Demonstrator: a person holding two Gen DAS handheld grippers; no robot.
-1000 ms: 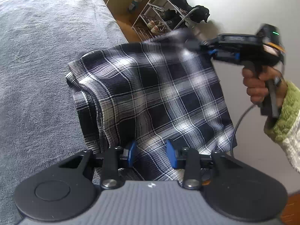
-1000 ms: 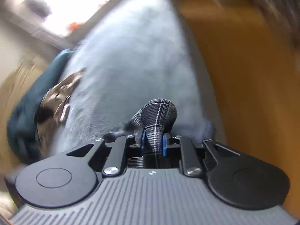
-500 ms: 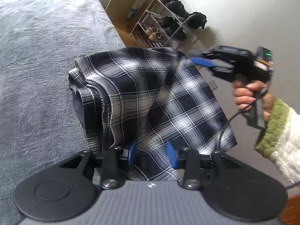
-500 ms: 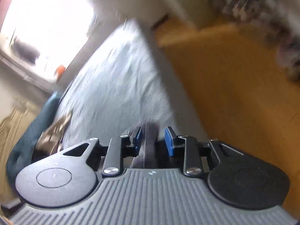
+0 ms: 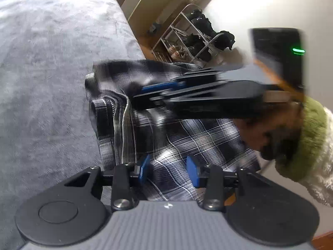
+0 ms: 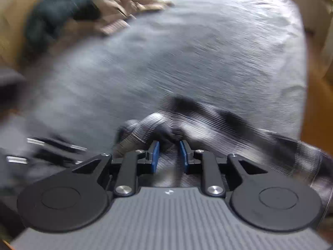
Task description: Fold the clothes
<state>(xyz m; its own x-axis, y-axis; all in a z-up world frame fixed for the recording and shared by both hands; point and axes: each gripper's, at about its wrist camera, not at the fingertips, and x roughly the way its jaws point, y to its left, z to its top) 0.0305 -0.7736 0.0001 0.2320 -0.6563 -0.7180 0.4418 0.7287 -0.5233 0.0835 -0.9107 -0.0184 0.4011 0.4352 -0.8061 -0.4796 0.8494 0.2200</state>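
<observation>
Currently | plaid shirt [image 5: 187, 137] lies bunched at the grey bed's [image 5: 52, 83] edge | left hand-held gripper [image 5: 168, 171] part-open, cloth between pads | right hand-held gripper [image 6: 168, 156] just closing over the shirt's far fold, nearer it; grip unconfirmed.

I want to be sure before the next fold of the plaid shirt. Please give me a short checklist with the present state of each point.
1. Left claw has the plaid shirt between its pads: ok; whether the pads press on it: cannot tell.
2. Right claw has fabric between its pads: ok; its jaws have just been closing; firm pinch: cannot tell, the picture is blurred.
3. Right claw is over the shirt, near its far folded edge, in the left wrist view: ok.
4. Shirt lies on the grey blanket: partly, one side hangs past the bed edge: not ok.
5. Layers flat: not ok, bunched at the left edge.
</observation>
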